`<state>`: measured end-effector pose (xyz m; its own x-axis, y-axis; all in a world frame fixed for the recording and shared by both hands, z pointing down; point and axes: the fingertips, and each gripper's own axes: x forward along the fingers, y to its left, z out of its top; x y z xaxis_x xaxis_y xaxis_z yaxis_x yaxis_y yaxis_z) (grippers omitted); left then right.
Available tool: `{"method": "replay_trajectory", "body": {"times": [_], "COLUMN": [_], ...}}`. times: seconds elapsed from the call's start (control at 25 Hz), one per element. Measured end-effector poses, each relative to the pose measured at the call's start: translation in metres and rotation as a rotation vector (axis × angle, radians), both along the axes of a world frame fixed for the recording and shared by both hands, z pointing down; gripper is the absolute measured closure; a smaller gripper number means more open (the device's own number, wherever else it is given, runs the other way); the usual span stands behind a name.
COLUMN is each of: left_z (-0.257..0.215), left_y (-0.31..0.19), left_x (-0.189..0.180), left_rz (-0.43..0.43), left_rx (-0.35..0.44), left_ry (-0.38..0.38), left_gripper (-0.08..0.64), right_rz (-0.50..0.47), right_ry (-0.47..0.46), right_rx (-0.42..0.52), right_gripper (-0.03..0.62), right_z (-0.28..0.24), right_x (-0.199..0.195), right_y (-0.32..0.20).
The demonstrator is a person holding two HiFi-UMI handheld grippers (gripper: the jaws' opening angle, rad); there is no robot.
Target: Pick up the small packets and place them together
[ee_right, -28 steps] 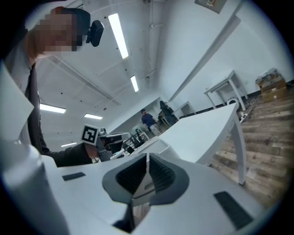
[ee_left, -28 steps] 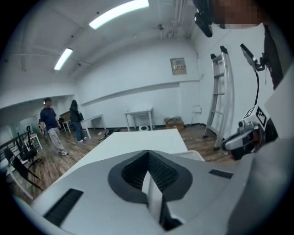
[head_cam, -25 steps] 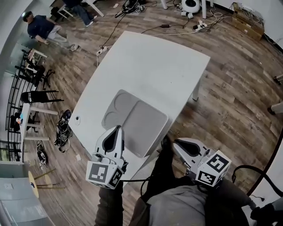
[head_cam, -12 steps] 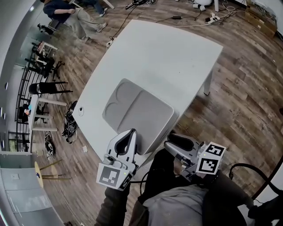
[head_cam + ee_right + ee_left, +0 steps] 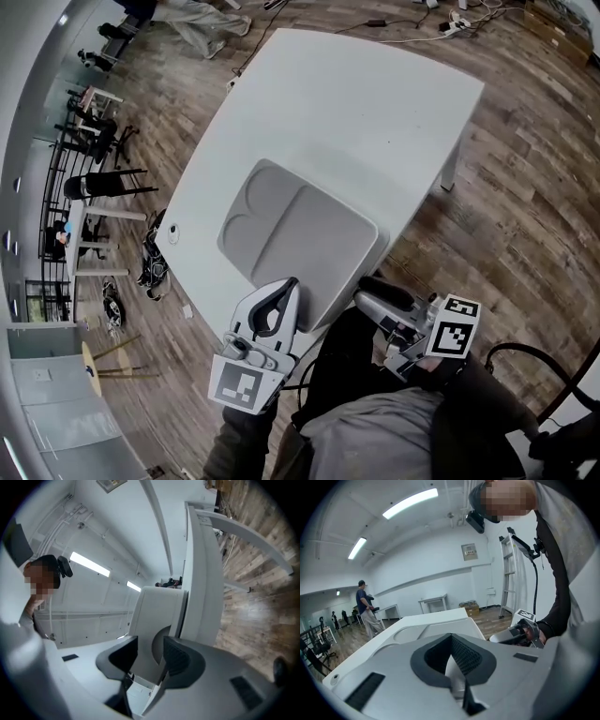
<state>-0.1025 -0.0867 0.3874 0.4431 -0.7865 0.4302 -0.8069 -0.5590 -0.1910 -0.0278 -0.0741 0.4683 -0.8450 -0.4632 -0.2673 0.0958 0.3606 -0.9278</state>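
Left tool and right tool have shifted; right jaws just opened, empty

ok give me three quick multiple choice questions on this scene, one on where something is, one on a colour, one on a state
1. Where is the tray?
A. on the floor
B. on the table, close to one edge
C. on a chair

2. What colour is the table?
A. white
B. black
C. red

3. How is the right tool?
A. shut on a packet
B. shut on the tray
C. open and empty

Answers:
1 B: the tray lies flat on the tabletop, one corner by the edge.
2 A: its top is plain white.
3 C: its jaws have just been opening and stand apart with nothing between them.
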Motion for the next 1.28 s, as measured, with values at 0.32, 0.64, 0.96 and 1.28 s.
{"method": "replay_trajectory", "body": {"times": [0.32,0.64,0.96,1.28], "left_z": [0.003,0.006,0.009,0.007], "left_y": [0.002,0.003,0.002,0.000], "left_x": [-0.001,0.001,0.002,-0.002], "left_rz": [0.026,0.033,0.027,0.002], "left_rx": [-0.040,-0.056,-0.061,-0.063], "left_ry": [0.007,-0.022,-0.066,-0.053], "left_gripper": [0.572,0.572,0.572,0.572], "right_rz": [-0.041,-0.050,-0.087,-0.108], "right_ry": [-0.104,-0.153,-0.192,-0.179], "right_rx": [-0.046,-0.095,-0.106,-0.084], "right_gripper": [0.413,0.446,0.480,0.489], "right_z": [-0.014,-0.012,-0.011,-0.015], "right_x": [-0.003,-0.009,-0.006,0.007], "right_y": [-0.001,-0.008,-0.005,0.010]}}
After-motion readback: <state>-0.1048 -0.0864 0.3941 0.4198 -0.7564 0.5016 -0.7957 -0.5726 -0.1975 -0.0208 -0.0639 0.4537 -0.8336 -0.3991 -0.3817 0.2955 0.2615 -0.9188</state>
